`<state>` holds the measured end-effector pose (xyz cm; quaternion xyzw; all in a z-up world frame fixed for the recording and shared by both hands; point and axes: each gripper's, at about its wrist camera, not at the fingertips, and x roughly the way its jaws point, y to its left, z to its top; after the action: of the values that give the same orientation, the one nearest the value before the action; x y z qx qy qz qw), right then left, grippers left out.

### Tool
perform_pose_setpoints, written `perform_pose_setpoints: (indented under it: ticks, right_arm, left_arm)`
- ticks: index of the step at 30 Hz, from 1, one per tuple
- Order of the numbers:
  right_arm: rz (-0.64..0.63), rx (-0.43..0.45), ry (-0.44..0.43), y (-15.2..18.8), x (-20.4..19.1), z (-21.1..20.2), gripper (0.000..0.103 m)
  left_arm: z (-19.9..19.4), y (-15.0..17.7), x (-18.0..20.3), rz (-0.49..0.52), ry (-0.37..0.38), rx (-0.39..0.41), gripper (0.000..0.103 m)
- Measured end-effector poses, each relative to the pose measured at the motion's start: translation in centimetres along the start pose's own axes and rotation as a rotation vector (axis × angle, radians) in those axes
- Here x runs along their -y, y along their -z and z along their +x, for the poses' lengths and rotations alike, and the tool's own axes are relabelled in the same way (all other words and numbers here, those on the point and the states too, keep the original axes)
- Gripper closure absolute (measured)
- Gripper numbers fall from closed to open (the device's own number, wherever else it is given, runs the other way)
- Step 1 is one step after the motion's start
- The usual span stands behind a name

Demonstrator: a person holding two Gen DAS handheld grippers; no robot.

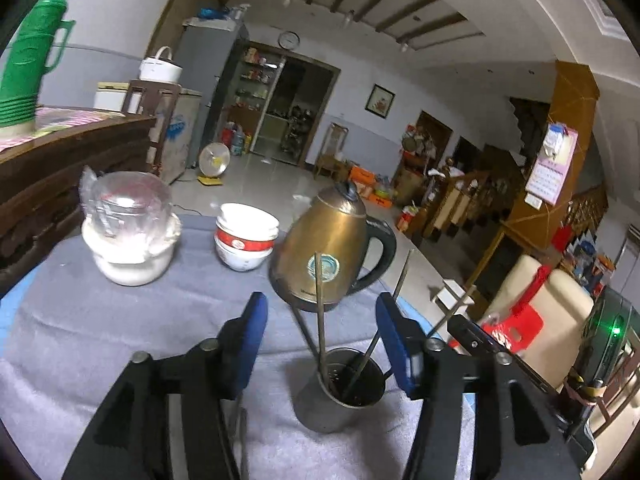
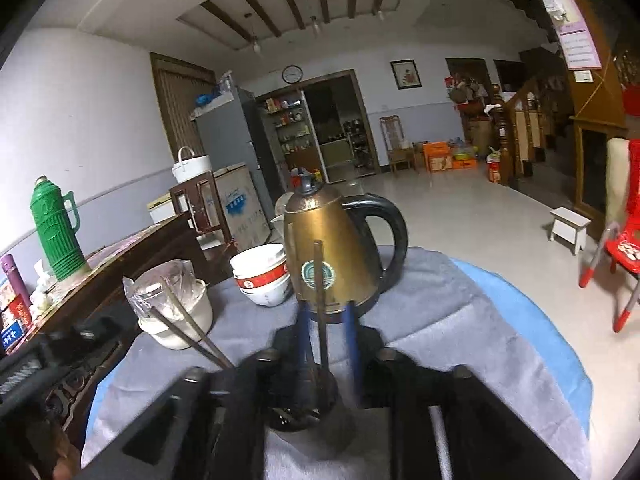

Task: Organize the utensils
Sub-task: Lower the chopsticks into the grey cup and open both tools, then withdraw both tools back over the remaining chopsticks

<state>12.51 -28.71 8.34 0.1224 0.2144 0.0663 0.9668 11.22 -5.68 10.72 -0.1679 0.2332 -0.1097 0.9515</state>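
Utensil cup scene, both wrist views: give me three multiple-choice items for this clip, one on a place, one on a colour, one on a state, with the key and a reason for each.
1. Where does the metal cup stand?
A. on the grey cloth, in front of the kettle
B. on the wooden sideboard
C. on the floor

2. What colour is the thermos?
A. red
B. green
C. white

3. How is the left gripper set?
A. shut on a chopstick
B. shut on the cup's rim
C. open, a finger on either side of the cup

Key:
1 A: the cup sits on the grey cloth with the kettle just behind it.
2 B: its ribbed body and handle are green.
3 C: the blue fingers stand wide apart and touch nothing; the chopsticks lean in the cup between them.
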Motion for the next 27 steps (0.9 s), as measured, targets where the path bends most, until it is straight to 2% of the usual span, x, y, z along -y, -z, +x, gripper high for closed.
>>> perform_pose_setpoints:
  ticks: [1,2,5,9,13,16,21,27]
  right_arm:
    - [0.008,0.015,-0.010,0.0,0.0,-0.7,0.020]
    - [0.013,0.039,-0.017,0.1,0.0,-1.5,0.019]
    - [-0.004,0.041,-0.011,0.6,-0.4,-3.1,0.019]
    - [-0.030,0.000,-0.016,2.7,-1.1,-4.6,0.019]
    - [-0.032,-0.085,-0.036,5.7,-1.8,-4.8,0.019]
    - [-0.051,-0.157,-0.055,8.4,-2.8,-4.5,0.019]
    - [-0.094,-0.276,-0.088,12.5,-4.8,-3.7,0.019]
    - [-0.126,-0.353,-0.106,15.1,-6.2,-3.1,0.019]
  left_arm:
    - [-0.7,0.0,-0.3,0.000,-0.005,0.003,0.042]
    - [-1.3,0.1,-0.5,0.001,-0.015,0.003,0.039]
    - [-2.7,0.6,-1.5,-0.001,-0.050,0.006,0.034]
    - [-4.4,2.2,-3.3,0.006,-0.114,-0.037,0.029]
    - [-5.2,4.9,-5.4,0.035,-0.204,-0.114,0.028]
    - [-5.7,6.7,-7.1,0.025,-0.244,-0.169,0.028]
    - [-6.2,8.9,-9.0,-0.001,-0.286,-0.243,0.028]
    - [-6.5,10.1,-10.1,-0.018,-0.312,-0.280,0.028]
